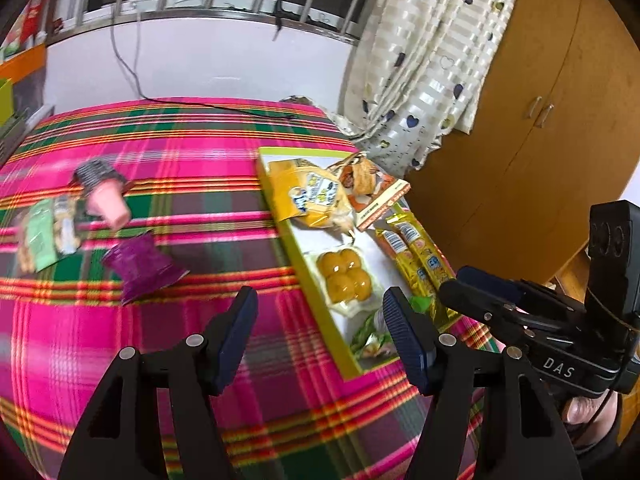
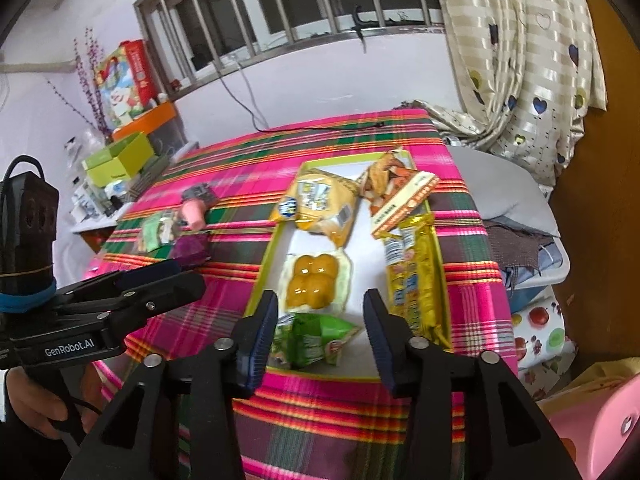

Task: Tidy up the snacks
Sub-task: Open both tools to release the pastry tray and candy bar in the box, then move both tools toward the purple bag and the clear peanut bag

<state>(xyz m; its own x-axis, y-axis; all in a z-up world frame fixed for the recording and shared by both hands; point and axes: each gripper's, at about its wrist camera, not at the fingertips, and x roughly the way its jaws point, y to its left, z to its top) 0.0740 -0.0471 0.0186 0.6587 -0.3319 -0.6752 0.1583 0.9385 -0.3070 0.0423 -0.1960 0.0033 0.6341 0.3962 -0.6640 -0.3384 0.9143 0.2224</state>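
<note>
While nothing is gripped, step: between placements.
Left gripper (image 1: 320,308): jaws apart, empty, lower centre.
Right gripper (image 2: 320,312): jaws apart, empty, over the green crinkled snack packet (image 2: 316,338).
Shallow yellow-green cardboard tray (image 2: 260,276): centre frame, several snacks held.
Loose snacks: purple ridged cup (image 1: 140,270) and pink cup (image 1: 108,204), left of frame on the plaid cloth.
Next, as judged: a leftward reach to the cups is called for.

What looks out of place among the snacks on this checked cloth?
Most snacks lie in the green-edged tray, but the pink cup and purple cup lie tipped on their sides on the cloth, beside a green packet. The orange packet overhangs the tray's rim.
</note>
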